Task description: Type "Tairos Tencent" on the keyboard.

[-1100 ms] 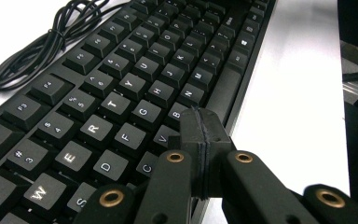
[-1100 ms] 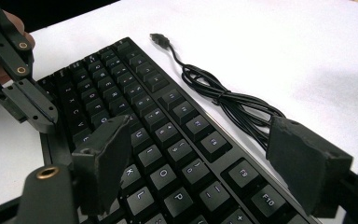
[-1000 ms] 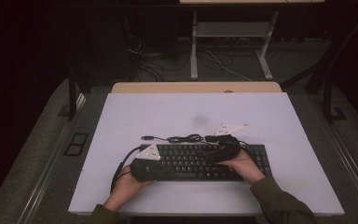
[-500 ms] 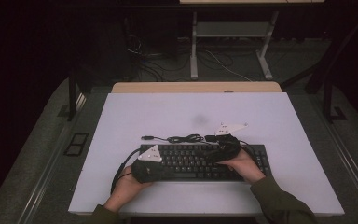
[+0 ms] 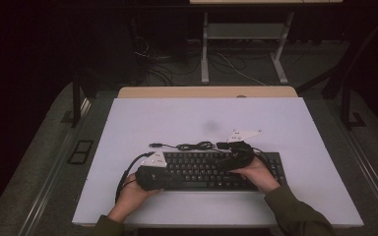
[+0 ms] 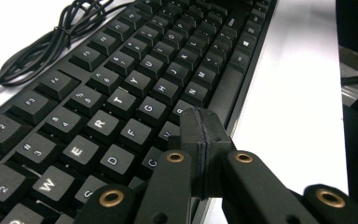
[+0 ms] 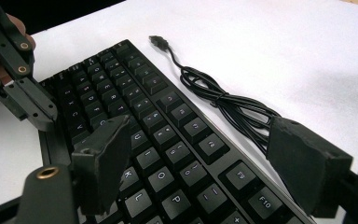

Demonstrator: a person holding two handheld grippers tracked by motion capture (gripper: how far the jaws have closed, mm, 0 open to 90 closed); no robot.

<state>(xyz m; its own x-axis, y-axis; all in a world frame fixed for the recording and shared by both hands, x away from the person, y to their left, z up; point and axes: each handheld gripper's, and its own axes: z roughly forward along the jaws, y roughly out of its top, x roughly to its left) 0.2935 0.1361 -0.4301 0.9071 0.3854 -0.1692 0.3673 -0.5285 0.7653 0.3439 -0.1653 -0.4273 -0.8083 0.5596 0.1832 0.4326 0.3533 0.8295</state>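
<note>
Below, black keyboard (image 5: 211,170), left gripper (image 6: 199,135) jaws together — right gripper (image 7: 205,163) jaws spread.

High view overhead facing forward-down, 2 gripper views close, all sharing the keyboard (image 5: 211,169).

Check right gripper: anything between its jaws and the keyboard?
Nothing visible. The right gripper hangs open just above the keyboard, one jaw over the letter keys, the other past the function-row edge near the bundled cable, which lies on the table behind the keyboard, not between.
</note>
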